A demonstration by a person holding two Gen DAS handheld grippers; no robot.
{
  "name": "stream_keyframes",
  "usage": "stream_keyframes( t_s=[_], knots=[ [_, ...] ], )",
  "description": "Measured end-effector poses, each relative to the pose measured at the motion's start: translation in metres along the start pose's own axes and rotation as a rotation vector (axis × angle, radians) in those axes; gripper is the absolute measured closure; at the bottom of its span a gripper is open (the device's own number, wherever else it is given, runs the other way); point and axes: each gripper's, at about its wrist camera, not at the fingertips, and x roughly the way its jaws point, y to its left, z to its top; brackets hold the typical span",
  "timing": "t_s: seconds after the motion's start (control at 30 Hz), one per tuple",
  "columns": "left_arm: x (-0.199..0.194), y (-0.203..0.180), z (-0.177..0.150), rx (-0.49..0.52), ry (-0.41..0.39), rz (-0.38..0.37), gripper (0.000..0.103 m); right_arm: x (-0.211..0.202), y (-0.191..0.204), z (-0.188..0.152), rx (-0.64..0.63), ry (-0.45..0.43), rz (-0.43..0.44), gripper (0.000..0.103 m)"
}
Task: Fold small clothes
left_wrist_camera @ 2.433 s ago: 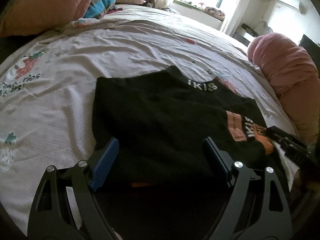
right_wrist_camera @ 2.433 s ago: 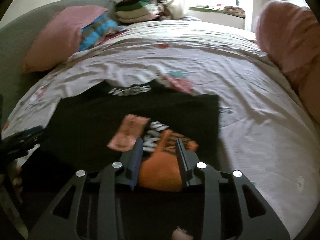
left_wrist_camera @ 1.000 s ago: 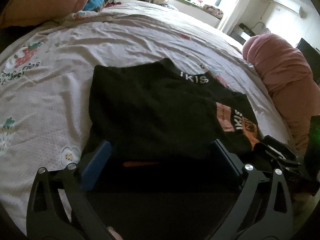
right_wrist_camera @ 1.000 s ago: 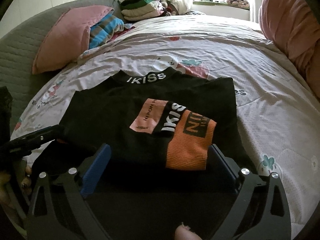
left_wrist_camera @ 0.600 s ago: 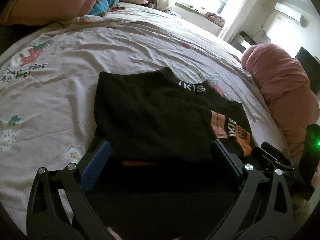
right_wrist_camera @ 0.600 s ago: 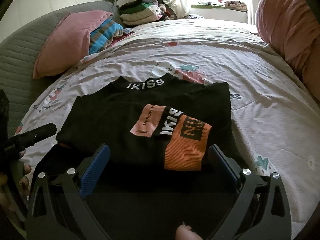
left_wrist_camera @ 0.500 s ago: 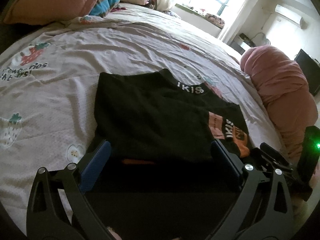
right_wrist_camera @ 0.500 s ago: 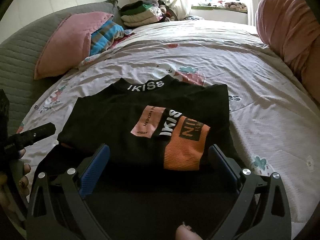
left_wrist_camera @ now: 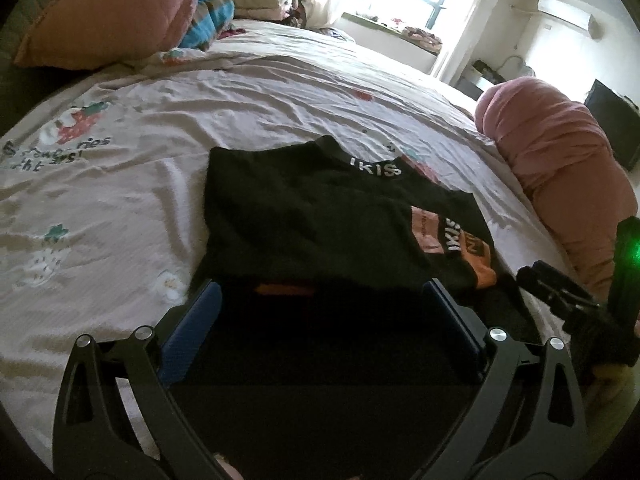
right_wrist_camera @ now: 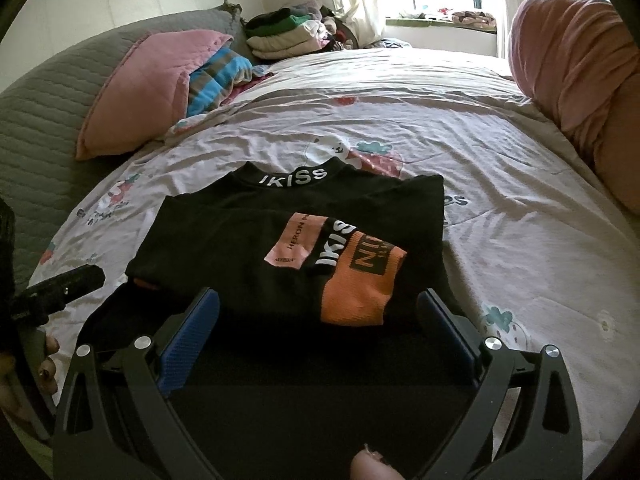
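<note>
Garment: black knit top (right_wrist_camera: 256,248), folded to a rough rectangle, lying flat near the bed's near edge, about midway along it; a ribbed collar band lettered "IKISS" faces the far side
Sleeve: folded across the top's front, with a pink patch, a black band of white letters and an orange ribbed cuff (right_wrist_camera: 356,288) nearest the near edge
Underlayer: a thin orange strip (left_wrist_camera: 284,289) shows beneath the top's near hem
Left claw: left claw (left_wrist_camera: 320,308), fingers wide apart, gripping nothing, hovering over the top's near hem; blue textured pad (left_wrist_camera: 192,332) on one finger, matte black frame with round silver bolts
Right claw: right claw (right_wrist_camera: 318,320), fingers spread wide, empty, over the near hem beside the orange cuff; same blue ridged pads
Bed: bed (right_wrist_camera: 520,208), pale creased sheet printed with strawberries and lettering
Pillow: pink quilted pillow (right_wrist_camera: 148,84) at the far left corner, against a grey quilted headboard (right_wrist_camera: 44,108)
Stack: folded clothes (right_wrist_camera: 288,36), green, cream and dark, at the far edge by the window
Roll: pink rolled bedding (right_wrist_camera: 576,64), soft and bulging, along the right edge
</note>
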Motion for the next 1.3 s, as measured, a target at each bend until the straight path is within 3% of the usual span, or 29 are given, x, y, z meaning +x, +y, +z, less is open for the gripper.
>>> stream_keyframes(
  t_s=[1.3],
  knots=[
    [-0.077,0.035,-0.079,-0.031,0.07,0.093,0.01,-0.05,-0.003,-0.048,-0.028,0.02,0.054,0.005]
  ],
)
